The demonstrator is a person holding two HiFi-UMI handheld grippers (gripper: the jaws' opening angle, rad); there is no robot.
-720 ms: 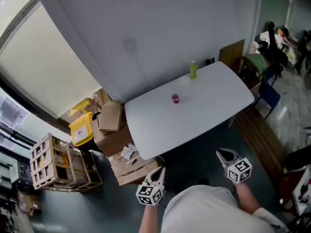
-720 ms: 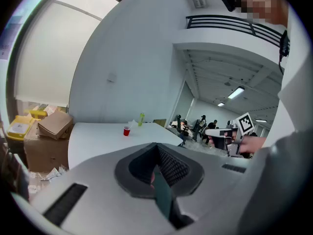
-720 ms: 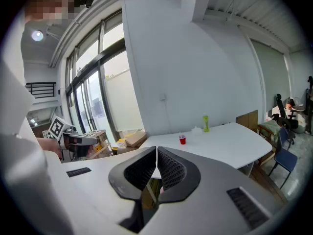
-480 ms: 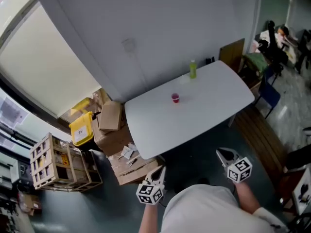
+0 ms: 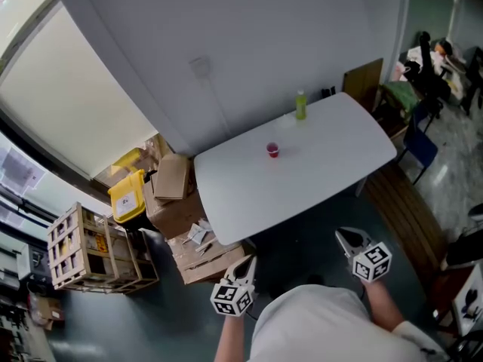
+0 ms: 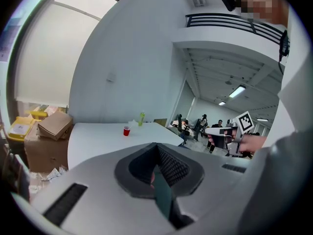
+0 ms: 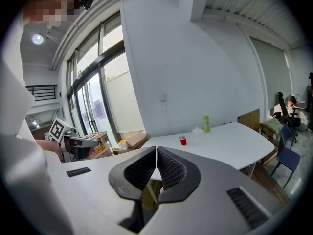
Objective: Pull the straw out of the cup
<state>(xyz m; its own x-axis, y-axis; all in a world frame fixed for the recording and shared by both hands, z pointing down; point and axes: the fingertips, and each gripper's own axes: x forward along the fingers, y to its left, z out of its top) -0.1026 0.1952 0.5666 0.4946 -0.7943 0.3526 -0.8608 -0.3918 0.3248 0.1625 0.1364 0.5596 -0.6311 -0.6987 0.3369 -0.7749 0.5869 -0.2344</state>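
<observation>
Almost nothing has moved since the earlier frame. Our head has tipped a little, so the white surface point(image 5: 317, 179) sits slightly higher in the head view. Both grippers keep their places low at its near side, clear of its edge.

The left gripper point(image 5: 247, 261) has its fingers point(image 6: 172, 166) pressed together at the tips, with nothing between them. The right gripper point(image 5: 348, 236) likewise has its fingers point(image 7: 169, 171) closed tip to tip and empty. Neither touches anything.

The red cup point(image 5: 273, 151) stands upright on the surface toward its far side, well apart from both grippers. We cannot make out the straw at this size. A green bottle point(image 5: 301, 105) stands near the far edge, apart from the cup. Cardboard boxes point(image 5: 172, 181) and a yellow bin point(image 5: 127, 200) sit on the floor left of the surface.
</observation>
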